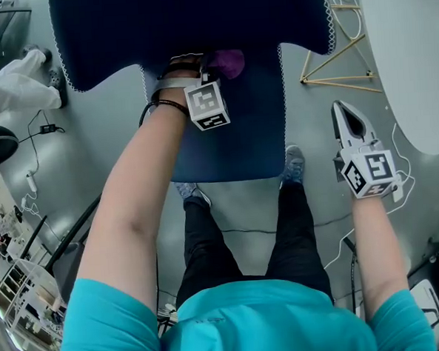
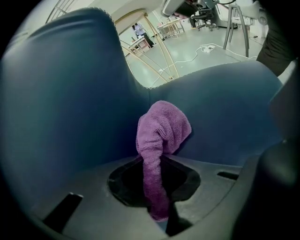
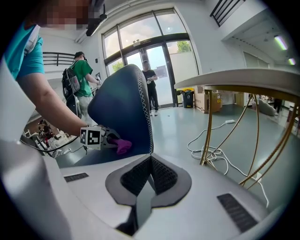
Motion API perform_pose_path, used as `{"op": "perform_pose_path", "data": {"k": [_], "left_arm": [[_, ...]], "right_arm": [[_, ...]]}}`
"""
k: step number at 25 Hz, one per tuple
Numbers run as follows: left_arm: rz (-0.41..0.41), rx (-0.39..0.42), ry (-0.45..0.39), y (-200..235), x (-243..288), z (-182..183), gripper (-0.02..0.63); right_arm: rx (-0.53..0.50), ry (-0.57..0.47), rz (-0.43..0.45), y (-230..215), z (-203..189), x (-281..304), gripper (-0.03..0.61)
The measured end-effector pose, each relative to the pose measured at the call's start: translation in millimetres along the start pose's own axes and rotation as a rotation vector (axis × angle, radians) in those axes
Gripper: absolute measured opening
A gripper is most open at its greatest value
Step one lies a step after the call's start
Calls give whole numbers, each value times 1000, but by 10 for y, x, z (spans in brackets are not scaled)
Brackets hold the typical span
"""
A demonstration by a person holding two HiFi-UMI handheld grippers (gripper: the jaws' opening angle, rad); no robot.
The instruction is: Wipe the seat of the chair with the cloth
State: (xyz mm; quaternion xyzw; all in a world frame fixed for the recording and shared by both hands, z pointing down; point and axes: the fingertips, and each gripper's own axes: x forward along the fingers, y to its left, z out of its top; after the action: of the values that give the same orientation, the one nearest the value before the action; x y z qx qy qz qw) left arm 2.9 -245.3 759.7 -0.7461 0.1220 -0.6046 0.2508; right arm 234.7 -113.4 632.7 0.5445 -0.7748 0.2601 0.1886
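Fingers of left gripper (image 1: 208, 65) clamped on cloth (image 2: 161, 129), arm stretched over seat (image 1: 232, 140), right gripper (image 1: 342, 114) fingers together, empty

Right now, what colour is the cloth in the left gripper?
Purple. The cloth shows best in the left gripper view.

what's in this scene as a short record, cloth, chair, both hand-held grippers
chair seat: dark blue, stitched edge
cloth: purple, bunched, against the upholstery near where the seat meets the backrest
left hand-held gripper: shut on cloth, over the seat
right hand-held gripper: shut, empty, held off to the seat's right side
table: white top, gold legs, beside the chair
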Motion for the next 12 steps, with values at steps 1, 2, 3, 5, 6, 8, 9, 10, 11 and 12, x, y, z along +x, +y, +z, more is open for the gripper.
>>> {"op": "perform_pose_path", "data": {"k": [1,2,3,5,6,8,9,10,11,12], "left_arm": [[-8,1,-4,-14,4,-7,52],[-19,3,-9,-31,8,-11,52],[-31,5,-14,-52,12,-10,52],[-49,12,-22,-106,12,-1,52],[-55,14,-25,-130,5,-2,52],[-61,8,-28,-156,-15,-19,52],[-63,3,-29,-164,-23,-24,52],[-65,0,-30,-174,-29,-22,52],[-67,-3,-31,-186,-34,-15,52],[-69,-7,-34,-201,-40,-8,52]], "right_arm": [[1,0,1,10,-1,5,-9],[2,-1,3,17,6,13,-9],[3,-3,4,22,17,20,-9],[5,-6,5,34,35,29,-9],[6,-8,6,49,44,33,-9],[4,-9,9,91,64,46,-9],[3,-10,11,110,71,52,-9],[1,-10,13,123,74,54,-9],[0,-9,14,130,72,53,-9],[-1,-9,15,136,68,51,-9]]}}
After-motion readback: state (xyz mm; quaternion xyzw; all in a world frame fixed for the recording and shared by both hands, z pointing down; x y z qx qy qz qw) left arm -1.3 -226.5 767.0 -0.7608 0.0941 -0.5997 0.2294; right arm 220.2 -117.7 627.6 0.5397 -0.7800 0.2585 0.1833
